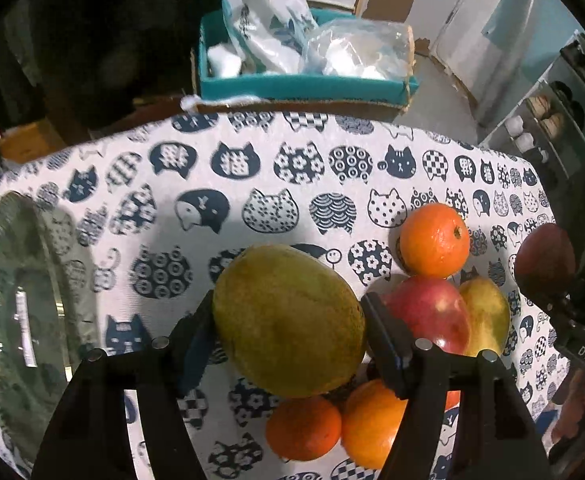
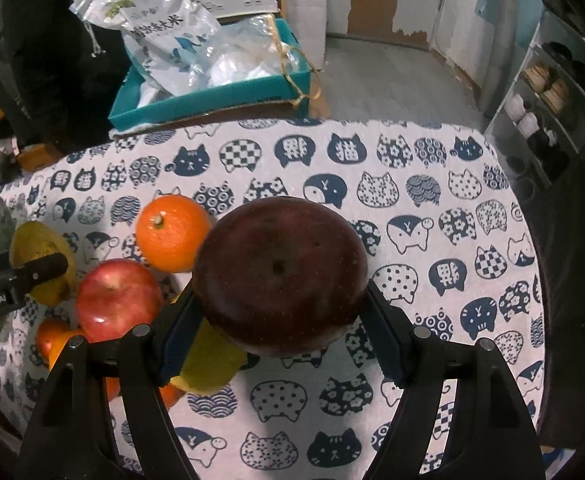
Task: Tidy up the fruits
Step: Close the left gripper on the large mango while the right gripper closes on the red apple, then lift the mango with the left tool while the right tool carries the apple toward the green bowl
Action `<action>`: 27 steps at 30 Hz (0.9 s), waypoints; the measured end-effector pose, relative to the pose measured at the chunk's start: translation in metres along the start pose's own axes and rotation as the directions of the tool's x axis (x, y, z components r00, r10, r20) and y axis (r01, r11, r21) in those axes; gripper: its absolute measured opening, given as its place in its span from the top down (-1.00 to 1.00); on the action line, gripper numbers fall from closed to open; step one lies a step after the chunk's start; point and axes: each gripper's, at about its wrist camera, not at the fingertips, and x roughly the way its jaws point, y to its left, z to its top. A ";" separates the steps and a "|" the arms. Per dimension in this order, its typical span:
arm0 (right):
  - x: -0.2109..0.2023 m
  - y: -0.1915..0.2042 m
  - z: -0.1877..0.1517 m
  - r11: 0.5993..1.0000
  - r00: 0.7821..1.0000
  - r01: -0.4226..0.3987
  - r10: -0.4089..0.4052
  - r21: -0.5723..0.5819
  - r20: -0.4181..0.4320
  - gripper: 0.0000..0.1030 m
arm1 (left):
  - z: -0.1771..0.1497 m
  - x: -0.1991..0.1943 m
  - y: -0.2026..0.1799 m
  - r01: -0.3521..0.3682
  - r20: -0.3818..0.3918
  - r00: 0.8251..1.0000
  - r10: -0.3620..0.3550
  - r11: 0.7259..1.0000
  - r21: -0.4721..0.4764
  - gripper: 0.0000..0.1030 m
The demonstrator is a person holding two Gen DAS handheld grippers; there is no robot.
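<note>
- Left wrist view: the left gripper [image 1: 288,320] has its jaws clenched on a green-yellow mango [image 1: 288,320], one pad pressing each side of the fruit.
- The mango is held above the table [image 1: 252,208], which is covered in a white cloth printed with dark blue cat heads.
- Just beside the mango, to its right, a red apple [image 1: 432,314] lies touching a yellow-green pear [image 1: 488,312], with an orange [image 1: 434,240] just behind them.
- Two more oranges [image 1: 304,428] sit side by side below the mango, near the lower edge.
- A clear glass dish [image 1: 20,308] stands on the cloth at the far left, well apart from the fruit.
- At the right edge the right gripper [image 1: 548,280] shows, carrying a dark red apple [image 1: 544,256].
- Beyond the table stands a teal box [image 1: 304,86] stuffed with plastic bags.
- Right wrist view: the right gripper [image 2: 280,280] grips the dark red apple [image 2: 280,280], its pads against both sides and the fruit lifted clear of the cloth.
- To the left lie the orange [image 2: 172,236] and the red apple [image 2: 116,300]; the pear [image 2: 212,364] is partly hidden behind the left finger.
- The left gripper's [image 2: 48,266] finger enters from the left edge against the mango [image 2: 36,248].
</note>
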 end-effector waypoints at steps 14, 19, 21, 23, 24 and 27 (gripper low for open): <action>-0.052 0.034 0.009 0.999 0.995 -0.032 0.036 -0.042 0.091 -0.47 | -0.008 -0.072 0.003 -0.047 0.149 0.988 0.040 0.998 0.045 -0.38; -0.072 0.048 0.013 0.997 0.990 -0.056 0.062 -0.055 0.126 -0.47 | -0.011 -0.100 0.008 -0.050 0.197 0.980 0.040 0.998 0.049 -0.38; -0.081 0.055 0.015 0.996 0.987 -0.065 0.073 -0.062 0.141 -0.47 | -0.012 -0.108 0.011 -0.048 0.208 0.978 0.037 0.998 0.047 -0.38; -0.089 0.062 0.017 0.994 0.984 -0.077 0.088 -0.072 0.155 -0.47 | -0.015 -0.117 0.016 -0.054 0.222 0.974 0.043 0.998 0.044 -0.38; -0.093 0.066 0.018 0.994 0.983 -0.082 0.093 -0.076 0.160 -0.47 | -0.016 -0.120 0.017 -0.060 0.229 0.972 0.048 0.997 0.044 -0.38; -0.103 0.077 0.021 0.991 0.978 -0.096 0.111 -0.091 0.177 -0.47 | -0.019 -0.130 0.024 -0.070 0.248 0.967 0.060 0.997 0.034 -0.38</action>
